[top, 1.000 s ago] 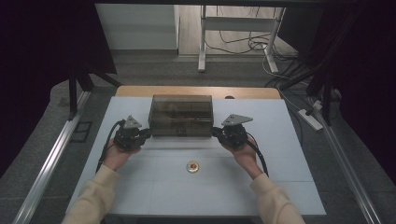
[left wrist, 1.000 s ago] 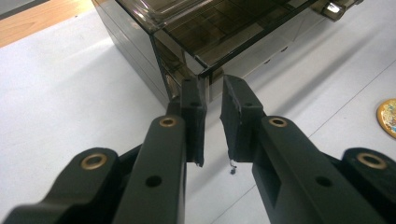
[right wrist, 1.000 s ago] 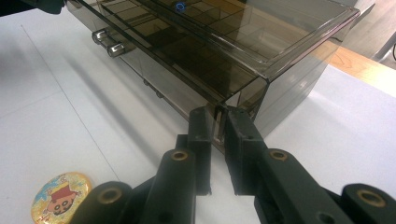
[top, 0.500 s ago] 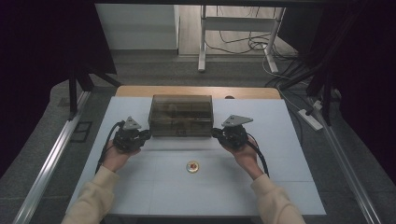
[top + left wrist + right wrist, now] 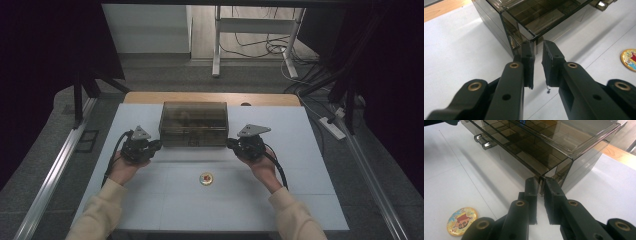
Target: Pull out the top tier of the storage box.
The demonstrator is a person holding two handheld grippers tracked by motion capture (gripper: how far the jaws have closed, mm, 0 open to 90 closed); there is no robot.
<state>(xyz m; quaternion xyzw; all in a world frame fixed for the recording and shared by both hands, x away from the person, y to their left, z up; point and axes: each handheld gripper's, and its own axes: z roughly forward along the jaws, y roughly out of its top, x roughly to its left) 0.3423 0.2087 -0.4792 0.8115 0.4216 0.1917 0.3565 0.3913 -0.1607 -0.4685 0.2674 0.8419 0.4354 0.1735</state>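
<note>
Grippers flank a smoky box (image 5: pixel 193 123) at mid-table. Left gripper (image 5: pixel 538 53) pinches the box's near left corner, jaws narrow, a slim gap showing. Badge (image 5: pixel 206 178) lies on the table (image 5: pixel 310 150), nearer the person. Right gripper (image 5: pixel 540 184) likewise pinches the near right corner, jaws narrow.

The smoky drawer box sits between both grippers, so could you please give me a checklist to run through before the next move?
1. Left gripper lined up on the front left corner of the drawer box: ok, its jaws straddle the corner edge.
2. Right gripper lined up on the front right corner: ok.
3. Firm grip on either corner: cannot tell; narrow gaps show at both.
4. Drawers closed: cannot tell through the tinted plastic.
5. Round badge out of the way: ok, it lies apart, nearer the person.
6. Box flat on the white table: ok.
</note>
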